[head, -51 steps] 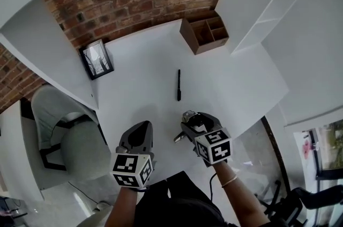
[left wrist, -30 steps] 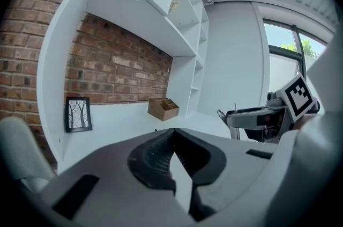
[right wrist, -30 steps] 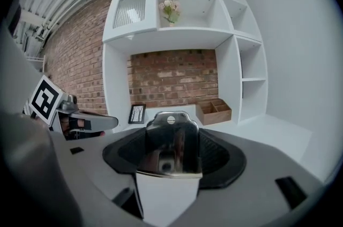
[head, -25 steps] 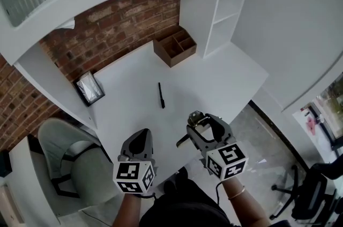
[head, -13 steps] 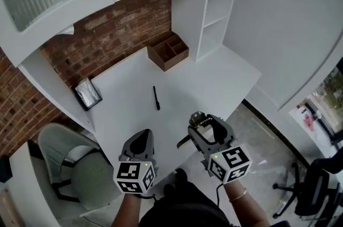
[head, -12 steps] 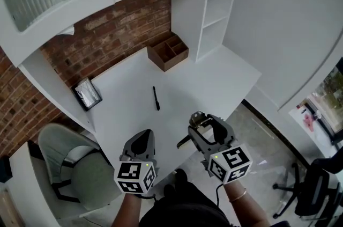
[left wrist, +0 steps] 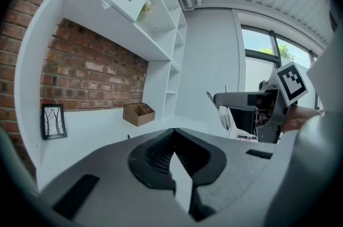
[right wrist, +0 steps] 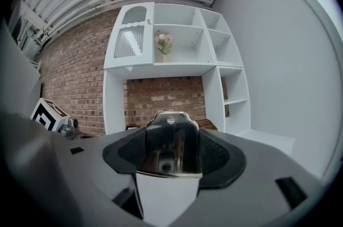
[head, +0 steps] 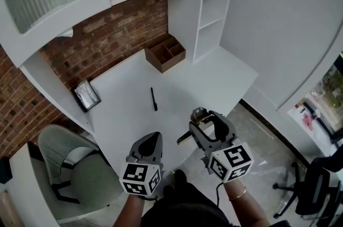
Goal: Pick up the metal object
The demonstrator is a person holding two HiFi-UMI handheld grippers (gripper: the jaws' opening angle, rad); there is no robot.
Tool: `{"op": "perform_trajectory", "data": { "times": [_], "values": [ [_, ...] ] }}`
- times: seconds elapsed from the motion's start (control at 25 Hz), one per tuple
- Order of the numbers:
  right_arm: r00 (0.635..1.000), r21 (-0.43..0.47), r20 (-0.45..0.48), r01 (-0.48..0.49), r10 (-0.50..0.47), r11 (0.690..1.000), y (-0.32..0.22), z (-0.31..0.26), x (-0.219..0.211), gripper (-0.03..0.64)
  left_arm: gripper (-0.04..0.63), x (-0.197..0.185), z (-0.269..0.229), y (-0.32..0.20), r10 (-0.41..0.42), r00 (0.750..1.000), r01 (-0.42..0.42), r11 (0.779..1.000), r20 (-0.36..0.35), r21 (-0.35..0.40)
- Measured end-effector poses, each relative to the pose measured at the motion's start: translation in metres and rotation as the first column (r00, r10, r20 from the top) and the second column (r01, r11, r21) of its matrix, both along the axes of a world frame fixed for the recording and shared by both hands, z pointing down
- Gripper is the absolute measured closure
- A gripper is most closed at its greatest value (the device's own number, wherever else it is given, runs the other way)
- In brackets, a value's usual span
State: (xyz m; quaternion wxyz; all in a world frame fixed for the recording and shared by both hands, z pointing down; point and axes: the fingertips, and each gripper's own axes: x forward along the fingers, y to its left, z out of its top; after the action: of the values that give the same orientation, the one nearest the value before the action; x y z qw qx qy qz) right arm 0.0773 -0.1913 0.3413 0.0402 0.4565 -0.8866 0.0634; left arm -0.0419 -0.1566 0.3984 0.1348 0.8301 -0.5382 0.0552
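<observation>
Metal object (right wrist: 170, 148) lengthwise in right tool (head: 206, 119)

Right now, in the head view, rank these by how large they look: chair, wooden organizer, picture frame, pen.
Largest to smallest:
chair, helped by being nearest the camera
wooden organizer
picture frame, only slightly smaller-looking
pen

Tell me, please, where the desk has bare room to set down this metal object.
The widest bare patch of the desk lies right of the pen, toward the shelf unit. The back edge is busier: wooden organizer, picture frame.
</observation>
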Motion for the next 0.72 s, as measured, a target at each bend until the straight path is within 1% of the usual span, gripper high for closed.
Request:
{"op": "perform_trajectory", "data": {
  "times": [0.48,0.72],
  "values": [
    [1.0,0.023,0.025,-0.007,0.006,1.0,-0.008,-0.006,0.005,0.327,0.586,-0.001,-0.002,-0.002,-0.028,1.0,0.028,1.0,0.012,0.006],
    [0.998,0.028,0.054,0.02,-0.022,0.999,-0.012,-0.011,0.002,0.327,0.586,-0.005,-0.003,-0.008,-0.041,0.999,0.041,0.999,0.008,0.008]
  ]
}}
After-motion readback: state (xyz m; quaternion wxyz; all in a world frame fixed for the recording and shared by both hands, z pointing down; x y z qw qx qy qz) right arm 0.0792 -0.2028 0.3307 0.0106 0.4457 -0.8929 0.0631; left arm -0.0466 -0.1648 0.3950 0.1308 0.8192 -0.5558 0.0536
